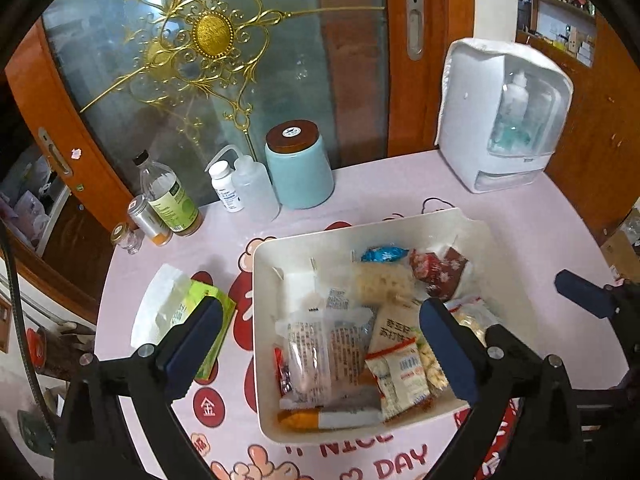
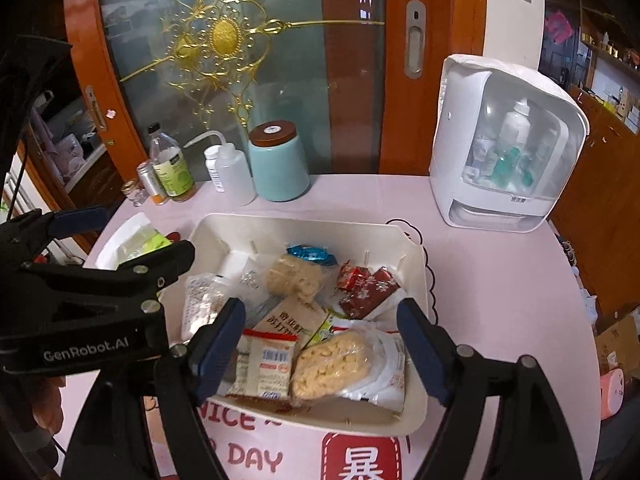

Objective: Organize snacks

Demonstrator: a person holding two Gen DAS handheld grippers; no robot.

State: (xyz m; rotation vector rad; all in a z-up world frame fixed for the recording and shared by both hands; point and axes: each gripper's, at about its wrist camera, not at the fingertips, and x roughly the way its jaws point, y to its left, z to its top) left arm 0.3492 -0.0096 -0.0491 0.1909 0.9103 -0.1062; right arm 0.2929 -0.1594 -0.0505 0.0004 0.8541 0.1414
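- The left tongs (image 1: pixel 320 344) hang released over the near left of the white tray (image 1: pixel 472 224), nothing between the pads.
- The right tongs (image 2: pixel 320 344) hang released over the tray's near end, gripping nothing.
- The snacks (image 2: pixel 332 364) lie in the tray on the pink surface (image 2: pixel 500 300).
- Farther left: green packet (image 1: pixel 208 300).
- Farthest: blue jar (image 1: pixel 300 172), bottles (image 1: pixel 172 196).

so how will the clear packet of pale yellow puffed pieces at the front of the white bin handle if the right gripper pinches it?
The clear packet of puffed pieces probably weighs little, being mostly airy puffs. Its glossy film looks crinkly, so it may flex and slip between the pads. The puffs likely crush under a hard squeeze. It lies on other wrappers in the white bin, so those may shift.
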